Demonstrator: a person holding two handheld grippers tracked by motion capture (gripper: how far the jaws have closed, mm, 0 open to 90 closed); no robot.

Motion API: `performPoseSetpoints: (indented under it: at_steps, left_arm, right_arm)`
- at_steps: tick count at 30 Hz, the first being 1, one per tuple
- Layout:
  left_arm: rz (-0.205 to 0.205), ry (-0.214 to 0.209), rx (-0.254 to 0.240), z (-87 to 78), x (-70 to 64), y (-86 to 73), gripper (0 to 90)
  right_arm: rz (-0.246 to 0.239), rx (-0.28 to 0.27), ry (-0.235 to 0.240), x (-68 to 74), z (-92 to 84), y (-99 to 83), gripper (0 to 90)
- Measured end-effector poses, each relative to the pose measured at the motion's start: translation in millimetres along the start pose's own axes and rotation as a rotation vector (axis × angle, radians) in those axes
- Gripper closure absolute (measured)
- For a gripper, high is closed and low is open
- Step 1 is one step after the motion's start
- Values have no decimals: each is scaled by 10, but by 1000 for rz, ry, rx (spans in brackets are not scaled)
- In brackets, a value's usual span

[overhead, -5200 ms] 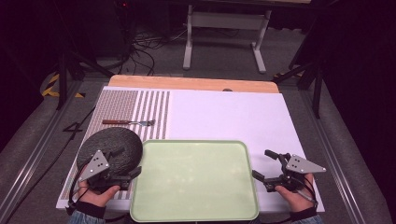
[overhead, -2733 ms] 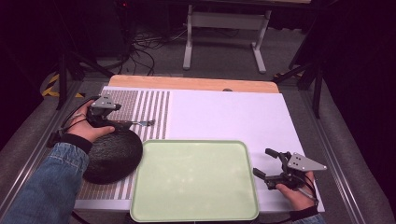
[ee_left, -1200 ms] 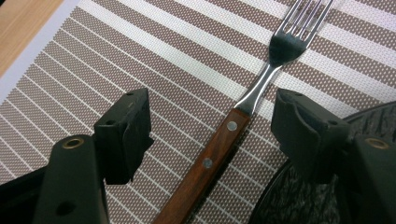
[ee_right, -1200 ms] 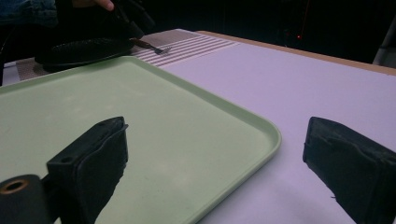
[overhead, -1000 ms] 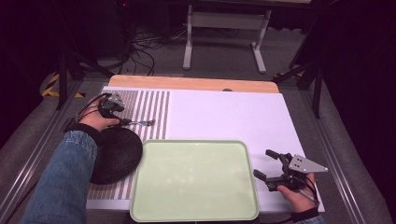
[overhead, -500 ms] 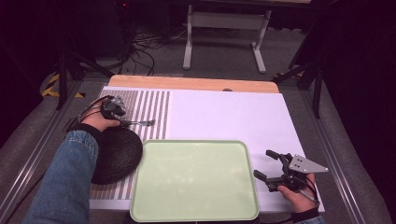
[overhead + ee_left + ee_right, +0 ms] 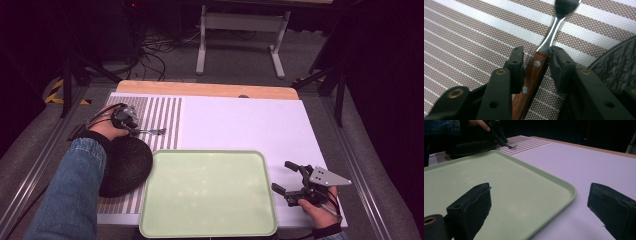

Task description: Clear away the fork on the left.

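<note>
Table (image 7: 240, 120): white top, wooden far edge.
Tray (image 7: 207, 192): pale green, bare, at the near edge of the table.
Striped mat (image 7: 160, 112): brown and white, left of the tray.
Plate (image 7: 125, 165): dark, round, on the mat, touching the tray's left rim.
Right gripper (image 7: 287, 180): just right of the tray, jaws wide apart with nothing between.
Left gripper (image 7: 537, 63): beyond the plate, jaws just closing on the handle, pads beside it, contact unclear.
Fork (image 7: 541, 57): wooden handle, flat on the mat beyond the tray's far left corner
</note>
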State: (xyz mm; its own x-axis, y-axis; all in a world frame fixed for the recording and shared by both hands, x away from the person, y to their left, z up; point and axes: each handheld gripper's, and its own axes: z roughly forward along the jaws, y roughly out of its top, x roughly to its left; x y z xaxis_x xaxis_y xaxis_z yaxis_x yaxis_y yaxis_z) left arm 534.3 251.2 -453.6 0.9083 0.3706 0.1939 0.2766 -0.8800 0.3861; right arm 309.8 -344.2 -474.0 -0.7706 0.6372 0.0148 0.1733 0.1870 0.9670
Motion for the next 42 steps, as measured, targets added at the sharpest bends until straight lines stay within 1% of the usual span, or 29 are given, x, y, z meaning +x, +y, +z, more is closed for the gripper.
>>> performPoseSetpoints:
  at_steps: [3,5,7,8,9,10,12,13,14,16,17,18,19,21,25,27,28,29,31,32,33,36,38,39,41,42]
  left_arm:
    - [32,-2,5,0,-7,11,716]
    - [41,-6,14,-5,-13,9,723]
    - [69,1,19,-9,-11,16,735]
    - [69,1,19,-9,-11,16,744]
    - [69,3,38,-14,-22,20,744]
    - [85,11,44,-12,-28,25,753]
    - [93,14,54,-14,-42,32,770]
    - [106,21,58,-14,-49,44,770]
    - [103,24,72,-16,-59,54,775]
    - [109,33,85,-17,-65,73,776]
    - [111,40,90,-17,-70,77,776]
    - [123,59,104,-18,-70,87,776]
    - [120,60,112,-20,-73,94,776]
    - [116,66,112,-18,-87,114,776]
    - [116,72,88,-39,-109,178,777]
    - [121,87,73,-64,-109,204,777]
    - [115,80,67,-74,-111,209,777]
    - [128,93,70,-92,-108,219,777]
    - [123,96,69,-117,-119,227,777]
    - [111,94,58,-143,-124,231,777]
    - [114,93,53,-163,-119,236,777]
    - [104,100,29,-246,-118,255,777]
    - [93,94,19,-297,-121,267,777]
    - [76,85,17,-322,-131,272,777]
    - [74,79,7,-368,-143,292,777]
    - [62,74,2,-384,-155,295,777]
  right_arm:
    - [4,-8,2,2,-4,-4,56]
    - [5,-12,3,3,-8,-2,56]
    - [4,-12,4,9,-10,-2,56]
    - [4,-12,4,9,-10,-2,56]
    - [5,-12,6,12,-9,-3,56]
    - [5,-9,8,11,-10,-5,56]
    - [4,-5,10,7,-9,-12,54]
    - [4,-5,10,7,-9,-12,54]
    - [4,-5,11,7,-9,-12,54]
    - [3,-6,13,9,-6,-10,55]
    - [3,-5,13,11,-5,-9,55]
    - [2,-4,14,12,-4,-9,55]
    - [3,-4,16,12,-2,-10,54]
    - [3,-2,18,11,0,-11,54]
    - [4,-2,17,9,3,-12,54]
    - [3,-3,17,10,2,-11,54]
    - [3,-5,17,10,0,-10,54]
    - [4,-5,17,9,-1,-9,54]
    - [4,-5,17,7,0,-10,54]
    - [3,-5,17,9,3,-10,54]
    - [3,-5,17,9,3,-10,54]
    - [2,-7,17,10,4,-6,54]
    - [3,-8,15,10,3,-4,54]
    - [4,-9,15,10,2,-3,54]
    - [3,-9,15,8,2,-1,54]
    - [2,-8,16,8,3,0,54]
